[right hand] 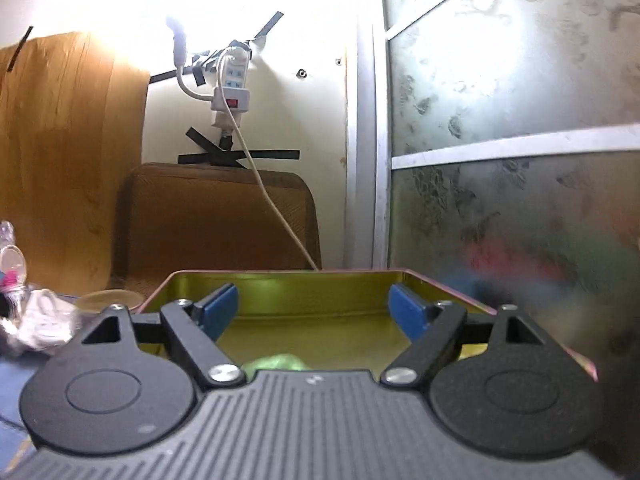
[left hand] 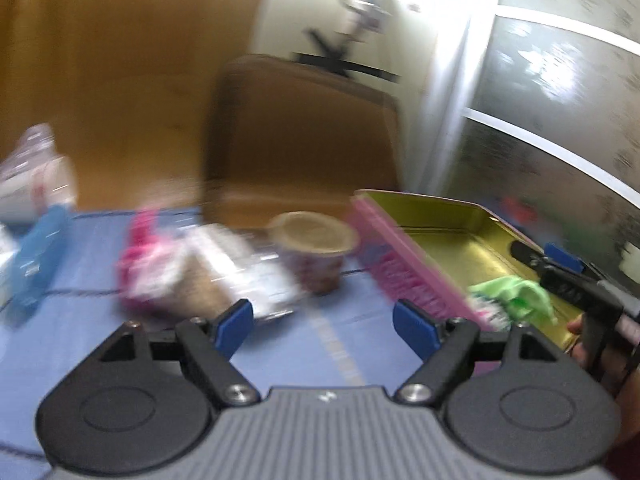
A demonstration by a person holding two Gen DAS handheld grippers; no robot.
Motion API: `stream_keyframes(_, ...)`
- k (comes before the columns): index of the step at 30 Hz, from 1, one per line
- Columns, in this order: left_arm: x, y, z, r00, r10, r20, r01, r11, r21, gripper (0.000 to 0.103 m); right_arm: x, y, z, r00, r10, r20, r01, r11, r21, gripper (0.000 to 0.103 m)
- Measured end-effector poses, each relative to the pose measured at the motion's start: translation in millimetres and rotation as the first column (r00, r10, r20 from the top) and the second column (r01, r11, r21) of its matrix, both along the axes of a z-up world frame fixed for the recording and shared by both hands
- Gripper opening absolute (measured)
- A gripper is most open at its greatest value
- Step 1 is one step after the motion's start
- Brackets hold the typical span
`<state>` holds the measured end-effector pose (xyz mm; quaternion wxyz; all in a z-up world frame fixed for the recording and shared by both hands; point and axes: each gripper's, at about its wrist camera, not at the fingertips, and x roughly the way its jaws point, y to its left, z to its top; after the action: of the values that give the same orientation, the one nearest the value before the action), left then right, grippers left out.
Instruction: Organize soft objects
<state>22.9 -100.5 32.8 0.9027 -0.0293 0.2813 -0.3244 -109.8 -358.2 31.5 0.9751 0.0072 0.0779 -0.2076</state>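
The left wrist view is blurred. My left gripper [left hand: 322, 320] is open over the blue tablecloth [left hand: 280, 344], with nothing between its blue pads. To its right lies a pink tin with a gold inside [left hand: 452, 240]. A green soft cloth [left hand: 512, 292] rests in the tin, beside my right gripper [left hand: 544, 258]. In the right wrist view my right gripper [right hand: 314, 312] stands open over the tin [right hand: 280, 284], holding nothing. The green cloth [right hand: 276, 361] peeks out just below its jaws. A pink and white soft thing [left hand: 152, 268] lies on the cloth at the left.
A paper cup [left hand: 316, 248] stands left of the tin, with crumpled clear plastic [left hand: 240, 272] and a blue box [left hand: 36, 260] further left. Behind the table are a brown chair back [right hand: 216, 220], a wall with a power strip [right hand: 232, 92], and a frosted glass panel [right hand: 500, 200] at the right.
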Motion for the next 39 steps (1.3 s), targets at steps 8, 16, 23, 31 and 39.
stream_keyframes(8, 13, 74, -25, 0.974, 0.197, -0.111, -0.205, 0.977, -0.061, 0.081, 58, 9, -8, 0.98, 0.126, -0.154, -0.147, 0.98, -0.137, 0.077)
stream_keyframes(16, 12, 87, -26, 0.963, 0.264, -0.058, -0.266, 0.964, -0.015, 0.081, 97, 9, -4, 0.976, 0.112, -0.188, -0.141, 0.979, -0.148, 0.063)
stream_keyframes(23, 19, 101, -42, 0.935, 0.354, 0.024, -0.355, 0.928, 0.113, 0.081, 65, 59, 15, 0.988, 0.152, -0.04, -0.156, 0.978, -0.137, 0.085)
stream_keyframes(31, 23, 116, -52, 0.928, 0.372, 0.002, -0.372, 0.927, 0.051, 0.077, 91, 178, -9, 0.824, 0.482, -0.298, -0.544, 0.821, -0.174, 0.072)
stream_keyframes(39, 18, 107, -50, 0.945, 0.321, 0.061, -0.325, 0.944, 0.051, 0.079, 133, 182, -28, 0.806, 0.392, -0.444, -0.477, 0.874, -0.093, 0.046)
